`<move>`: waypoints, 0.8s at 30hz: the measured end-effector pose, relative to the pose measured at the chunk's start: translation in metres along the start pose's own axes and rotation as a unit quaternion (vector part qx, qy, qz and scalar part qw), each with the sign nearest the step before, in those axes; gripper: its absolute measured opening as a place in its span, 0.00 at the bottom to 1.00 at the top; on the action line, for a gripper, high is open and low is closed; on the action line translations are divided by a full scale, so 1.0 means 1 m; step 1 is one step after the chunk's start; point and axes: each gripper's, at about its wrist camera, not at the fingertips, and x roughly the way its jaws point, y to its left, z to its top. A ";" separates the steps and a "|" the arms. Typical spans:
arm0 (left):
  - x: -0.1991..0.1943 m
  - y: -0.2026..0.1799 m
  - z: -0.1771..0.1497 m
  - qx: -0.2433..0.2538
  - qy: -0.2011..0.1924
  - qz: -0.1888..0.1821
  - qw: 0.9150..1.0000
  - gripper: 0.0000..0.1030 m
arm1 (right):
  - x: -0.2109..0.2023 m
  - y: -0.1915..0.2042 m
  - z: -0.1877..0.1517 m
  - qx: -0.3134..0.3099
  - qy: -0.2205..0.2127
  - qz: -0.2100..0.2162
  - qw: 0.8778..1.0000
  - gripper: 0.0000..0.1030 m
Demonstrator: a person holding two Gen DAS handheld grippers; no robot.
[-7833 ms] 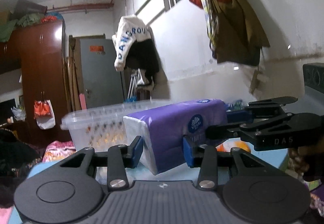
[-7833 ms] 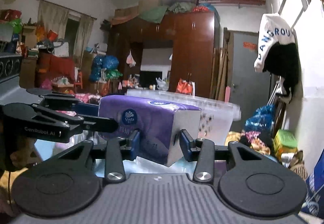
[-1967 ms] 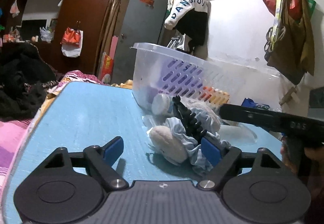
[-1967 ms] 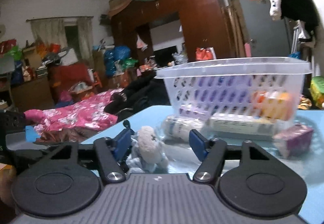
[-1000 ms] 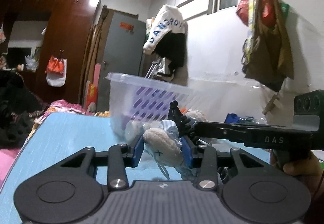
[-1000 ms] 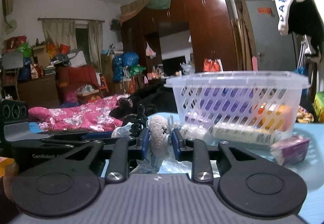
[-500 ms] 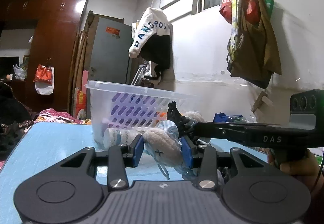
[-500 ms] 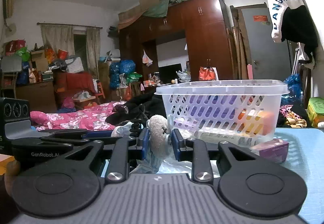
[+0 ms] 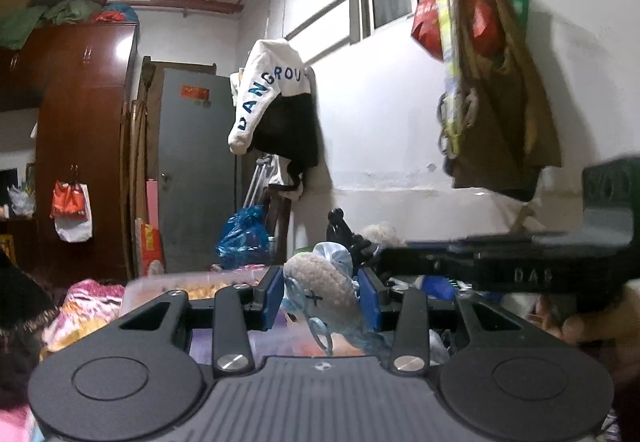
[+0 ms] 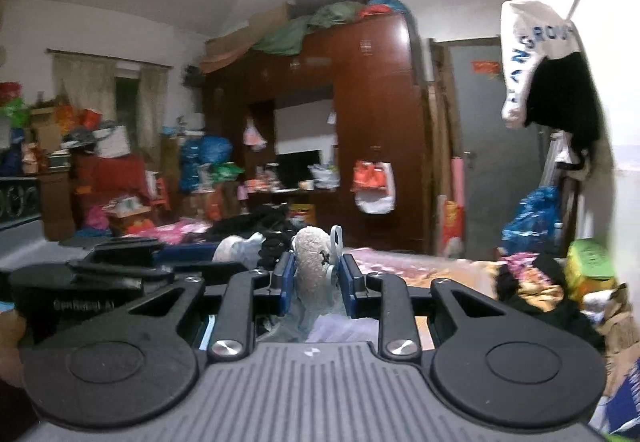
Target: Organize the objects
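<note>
the clear plastic slotted basket [image 9: 200, 282] shows only as a blurred rim behind the left gripper [image 9: 319, 296], and the things under both grippers are smeared colour. the cream knitted plush toy with pale blue cloth [image 9: 320, 288] is held up in the air above that basket, pinched from two sides: the left jaws are closed on one rounded end, the right gripper [image 10: 317, 280] has its jaws narrowly clamped on another. both grippers point nearly level, meeting at the toy.
</note>
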 end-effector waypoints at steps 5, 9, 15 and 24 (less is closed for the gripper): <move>0.066 0.005 0.017 -0.012 0.032 0.029 0.999 0.43 | 0.050 -0.029 0.015 0.004 0.025 -0.055 0.998 0.27; 0.113 0.016 0.011 -0.024 0.071 0.049 0.996 0.43 | 0.085 -0.049 0.006 0.023 0.058 -0.082 0.995 0.27; 0.144 0.028 -0.005 -0.054 0.111 0.061 0.990 0.50 | 0.106 -0.056 -0.011 0.026 0.078 -0.110 0.991 0.35; 0.032 0.045 -0.022 -0.050 0.052 0.109 0.991 1.00 | 0.011 -0.055 -0.029 0.047 0.016 -0.149 0.987 1.00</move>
